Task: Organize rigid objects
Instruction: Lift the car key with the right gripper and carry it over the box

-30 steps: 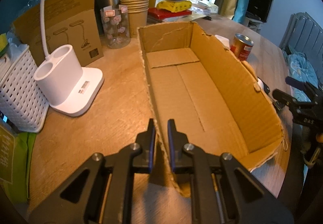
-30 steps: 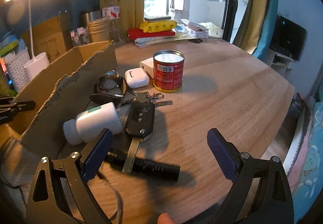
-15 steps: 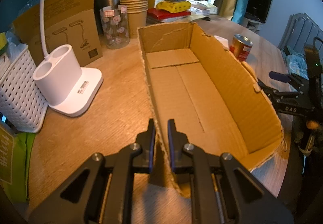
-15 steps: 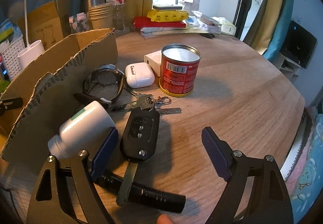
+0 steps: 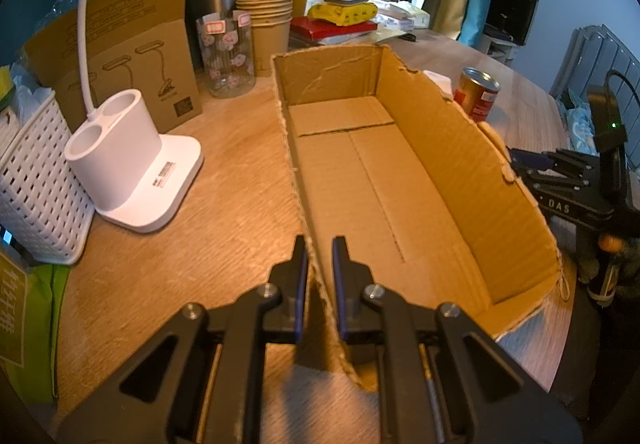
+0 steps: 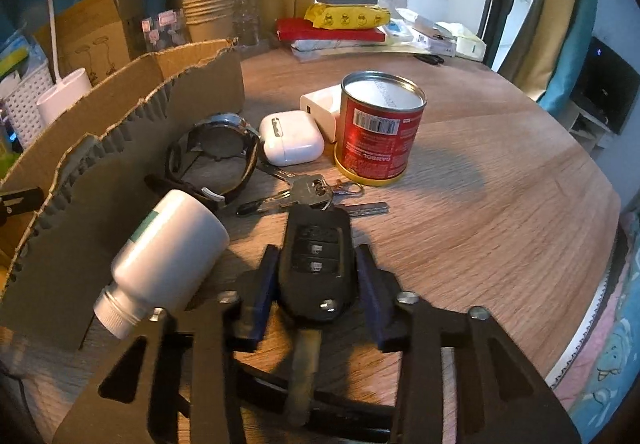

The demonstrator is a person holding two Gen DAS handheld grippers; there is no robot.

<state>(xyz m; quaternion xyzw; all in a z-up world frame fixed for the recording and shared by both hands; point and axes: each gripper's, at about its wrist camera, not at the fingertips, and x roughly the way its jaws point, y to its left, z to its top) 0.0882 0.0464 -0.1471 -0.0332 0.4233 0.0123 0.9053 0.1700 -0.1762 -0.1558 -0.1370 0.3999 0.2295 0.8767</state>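
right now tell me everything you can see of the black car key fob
The car key fob is black, plastic-looking, with three buttons on its face and a small silver logo near its lower end. Its metal blade is flipped out toward the camera. It lies flat on the wooden table, joined to a bunch of keys. The right gripper straddles its body, jaws closing; the blue pads sit at its sides.
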